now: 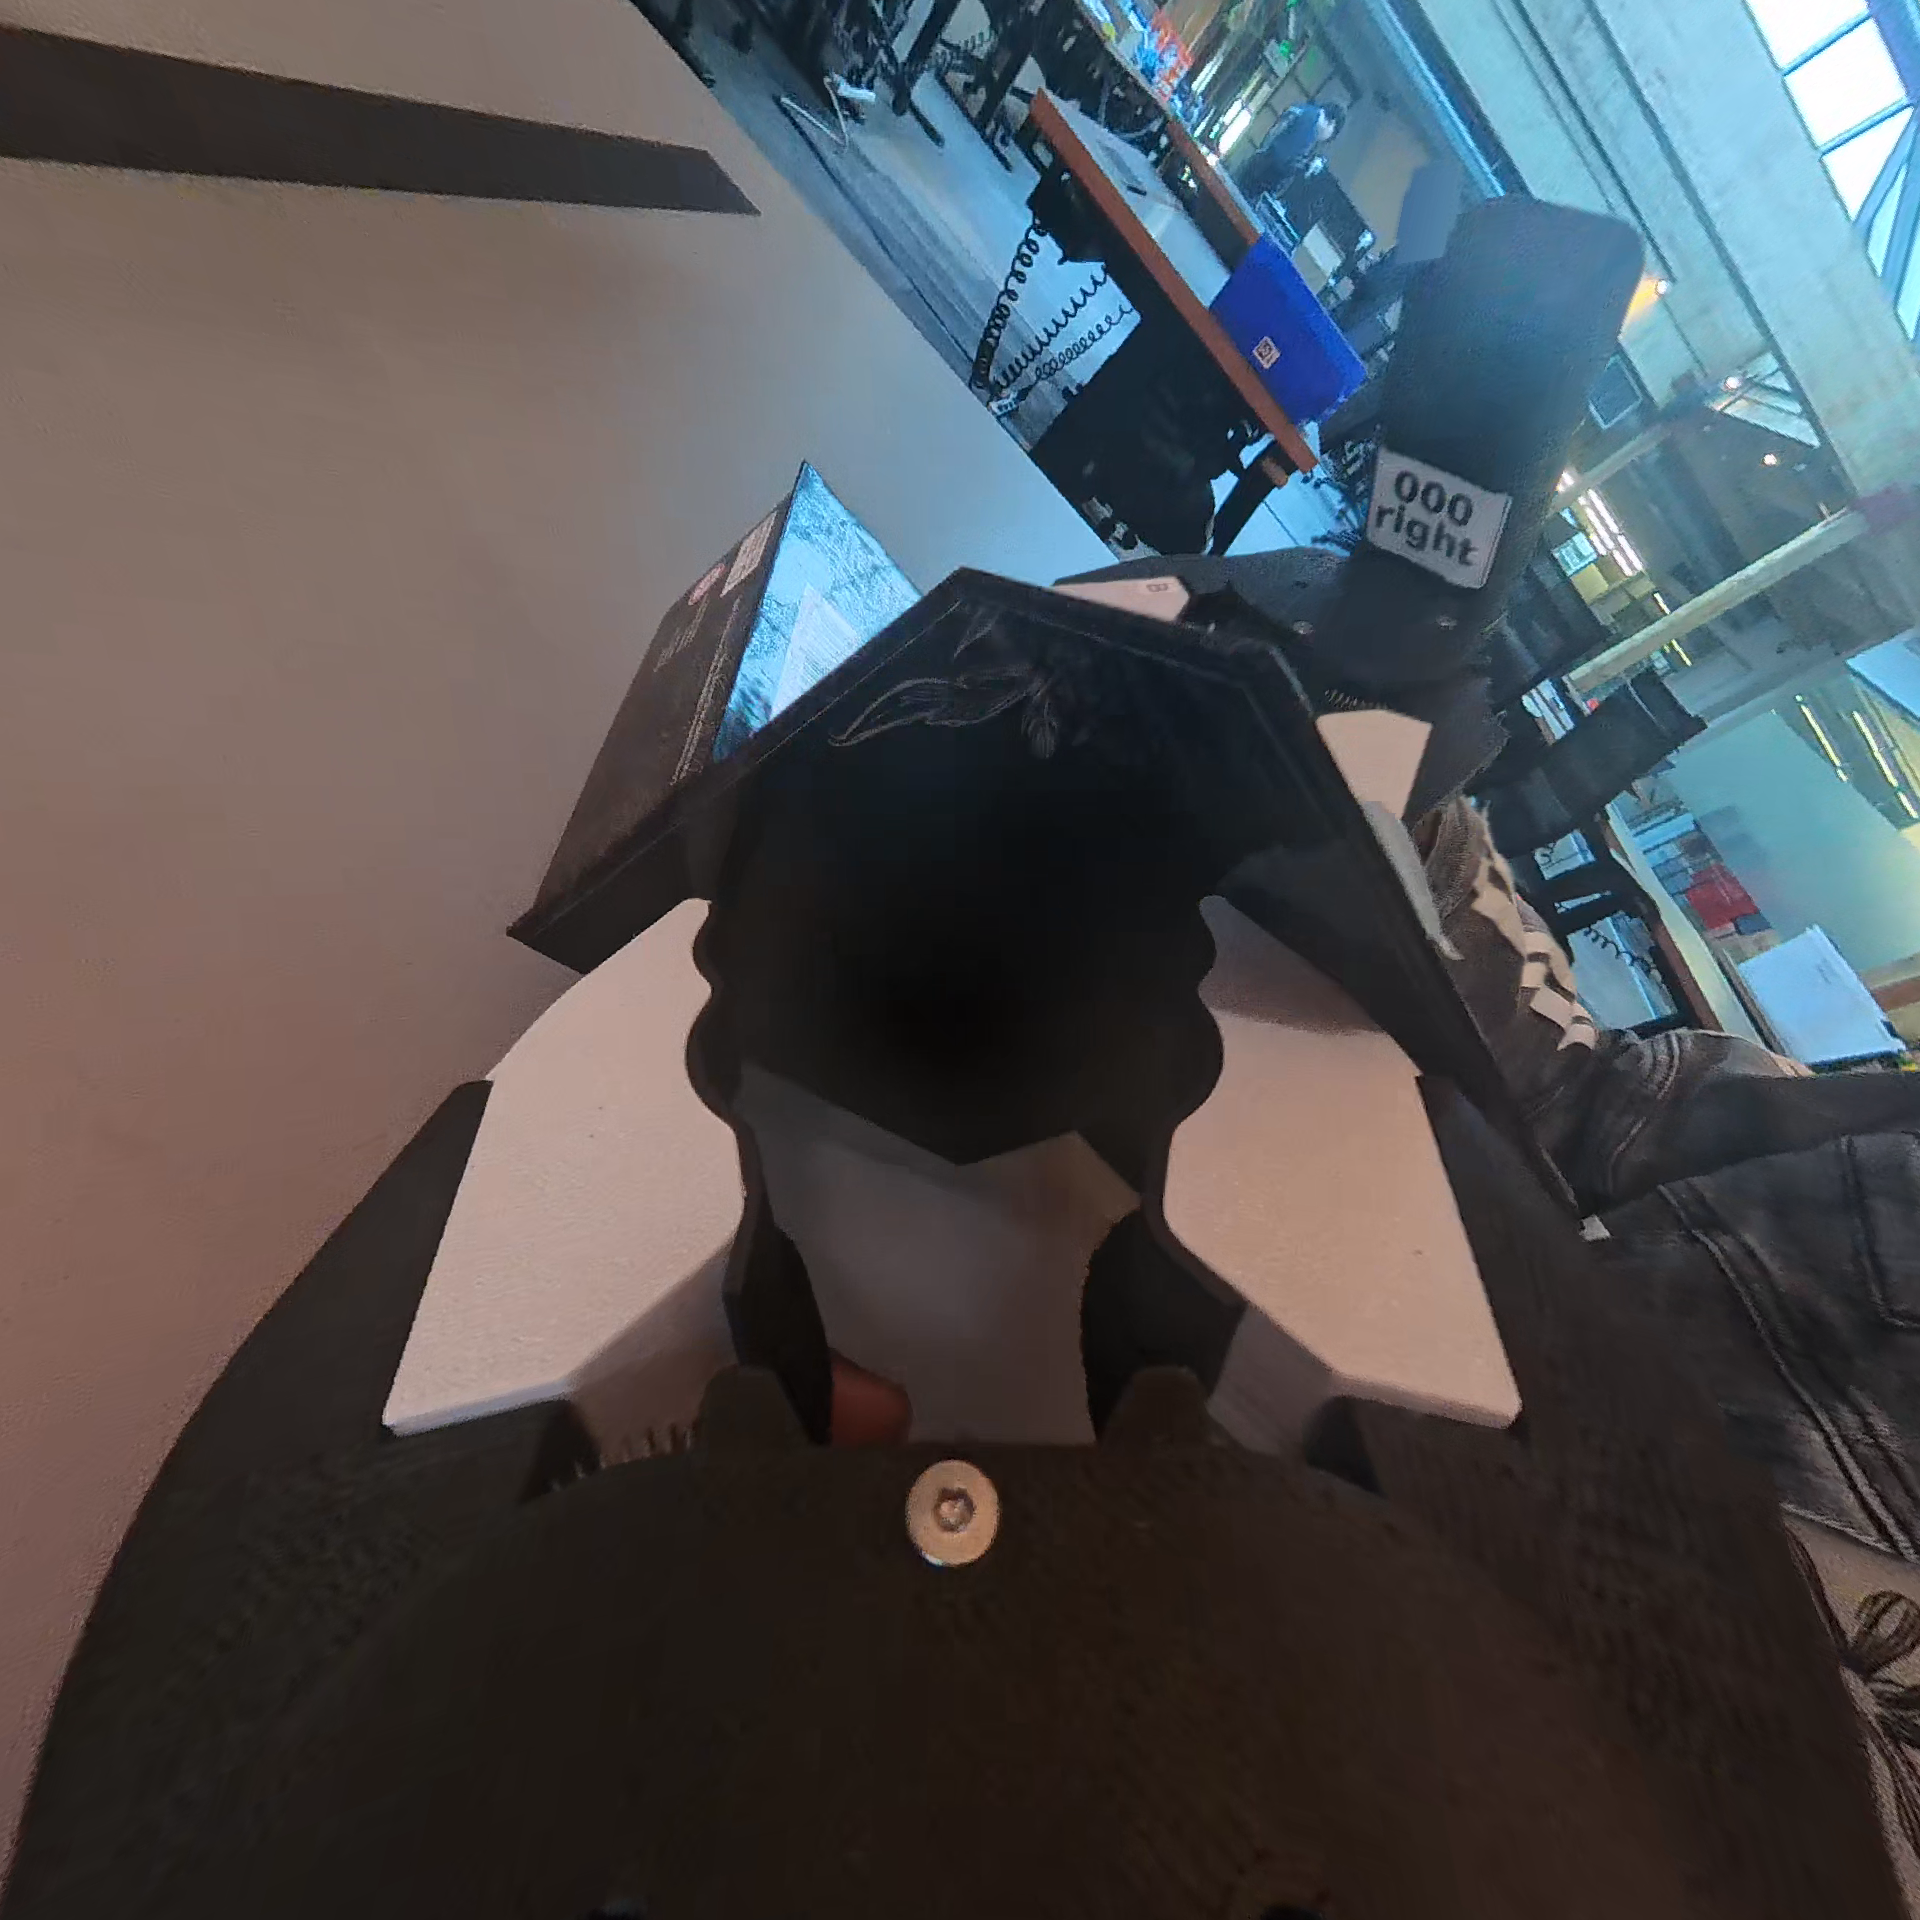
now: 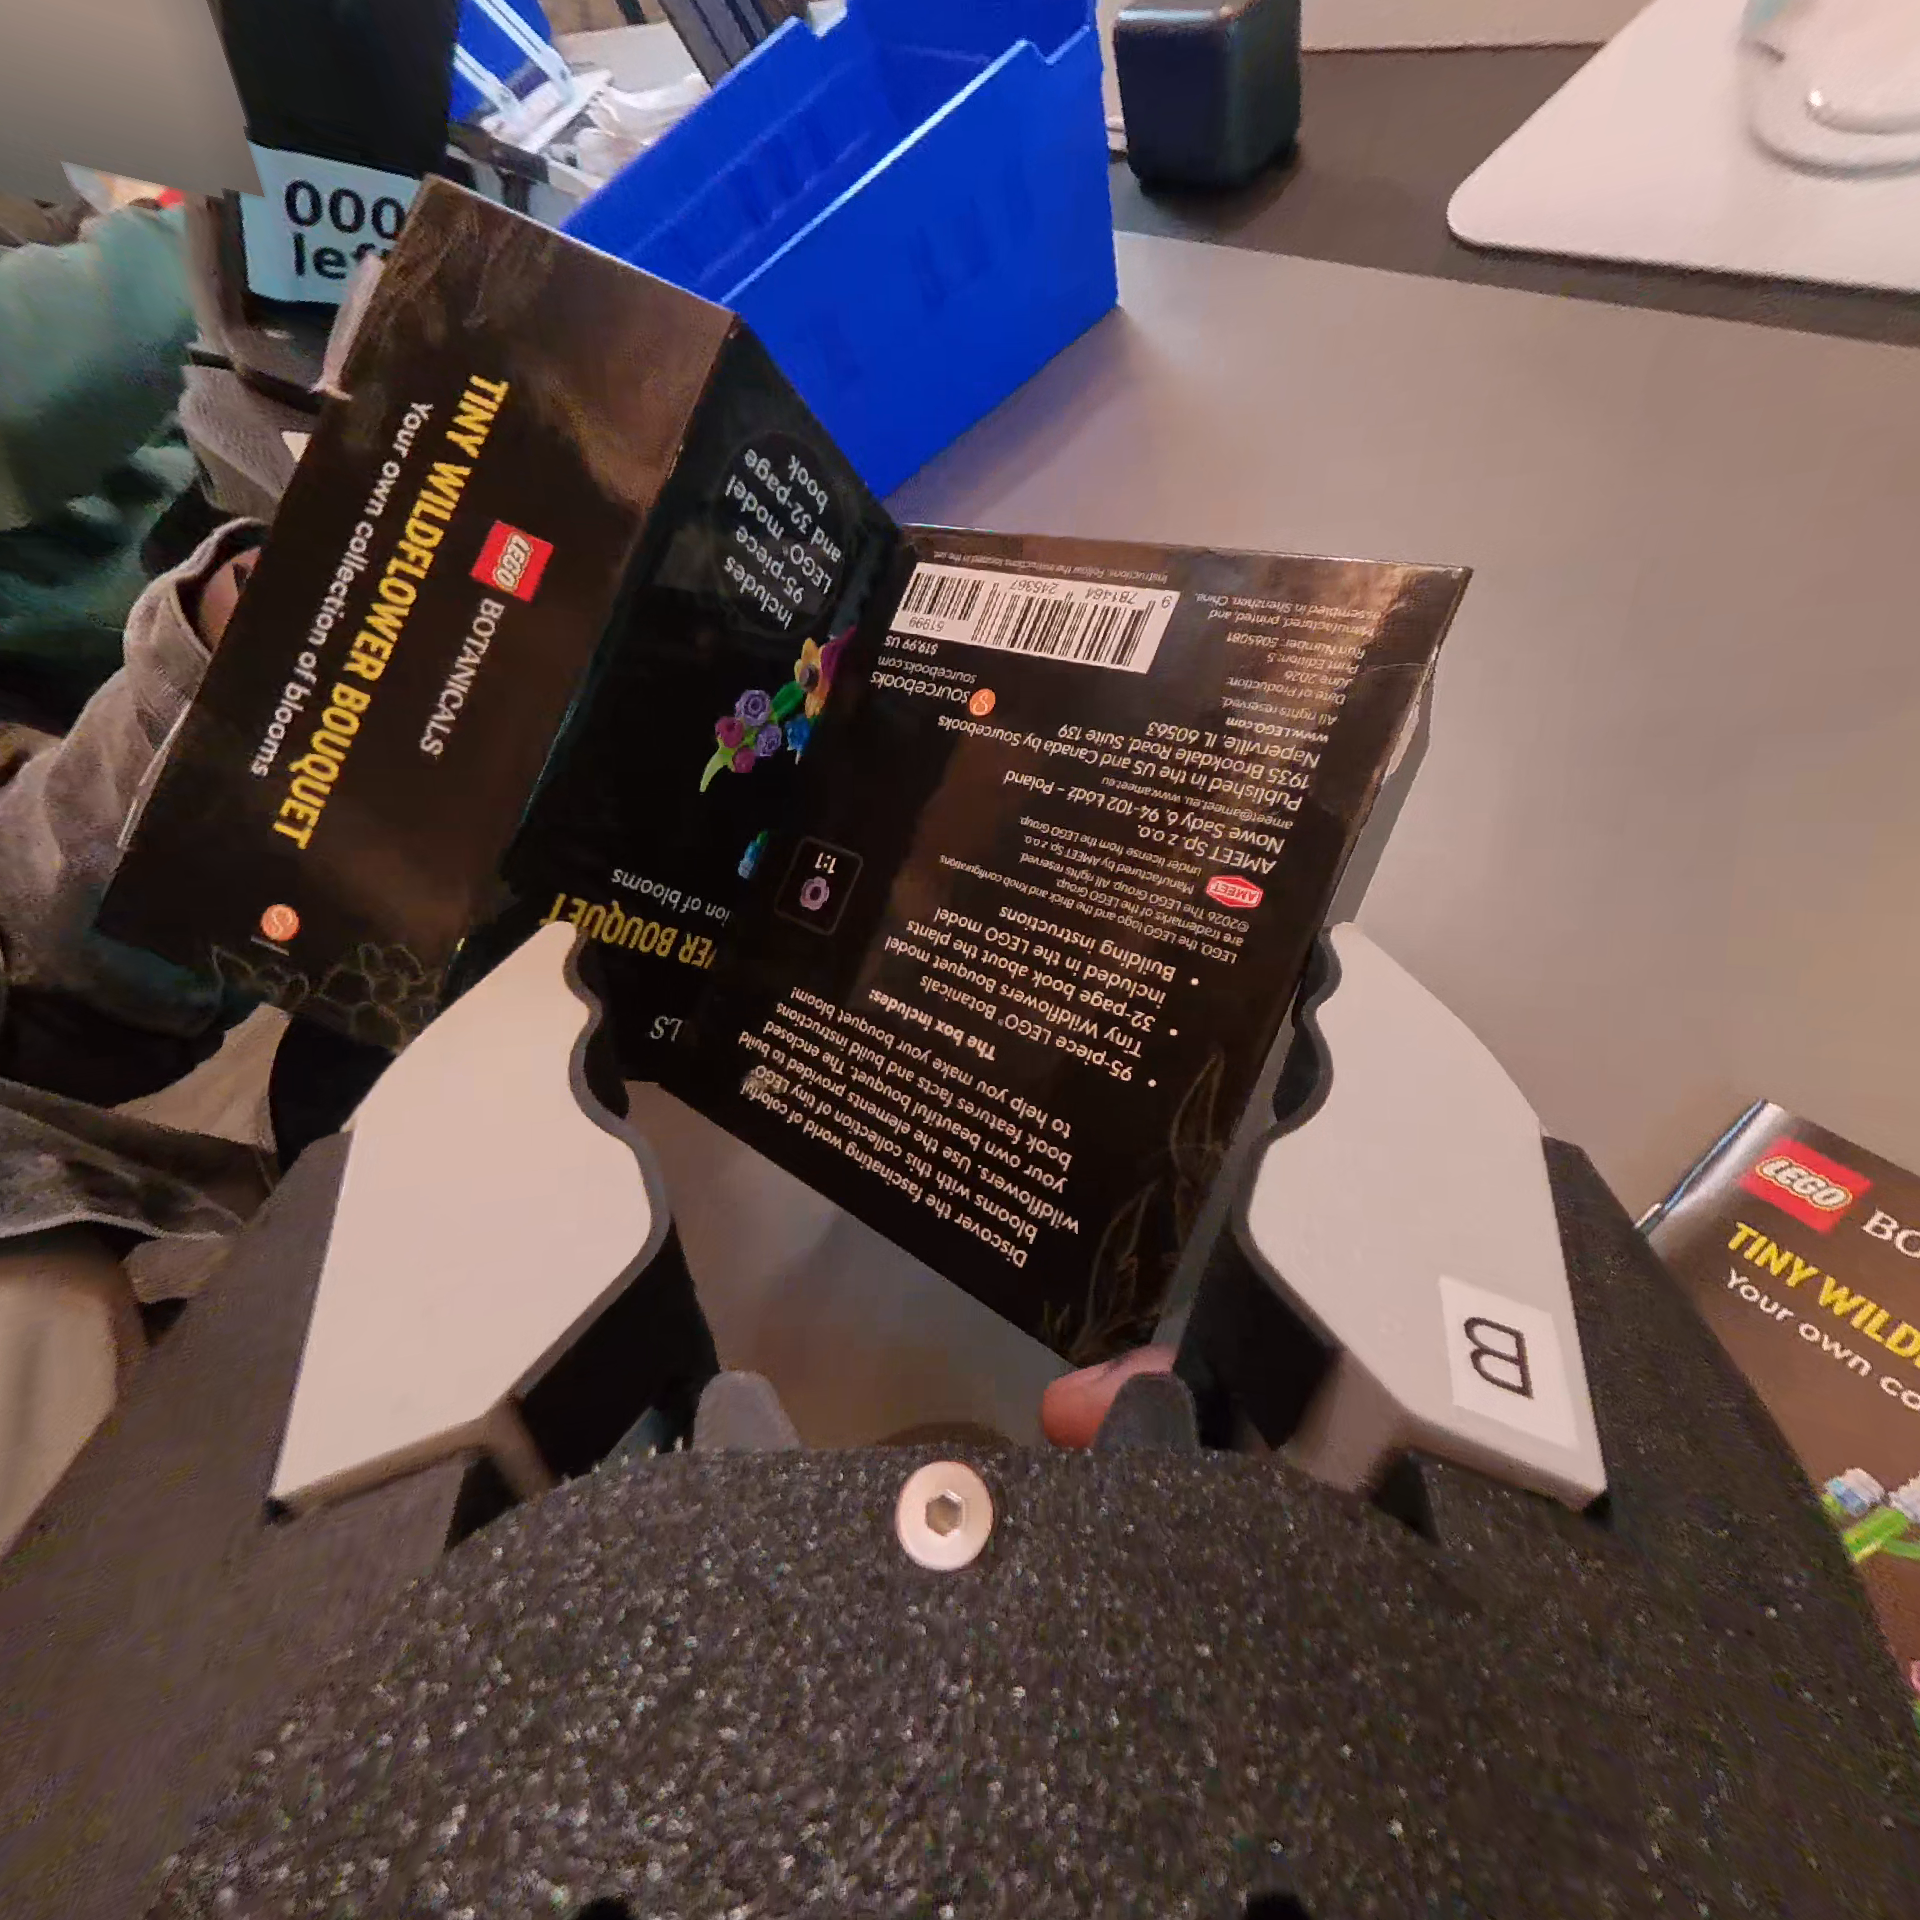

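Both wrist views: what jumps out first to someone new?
The dark printed carton, opened into angled panels, fills the centre, clamped between the right gripper fingers. In the left view one black panel sits between the left gripper fingers. Behind: a blue bin on the grey table.

Blue bin [image 2: 883,260] close behind black box [image 2: 1039,883]; clear grey tabletop [image 2: 1558,623] to right.

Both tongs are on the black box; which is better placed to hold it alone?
Probably right: the black box sits deep in the right tongs, its panel spanning both fingers. The left tongs hold only its far end.
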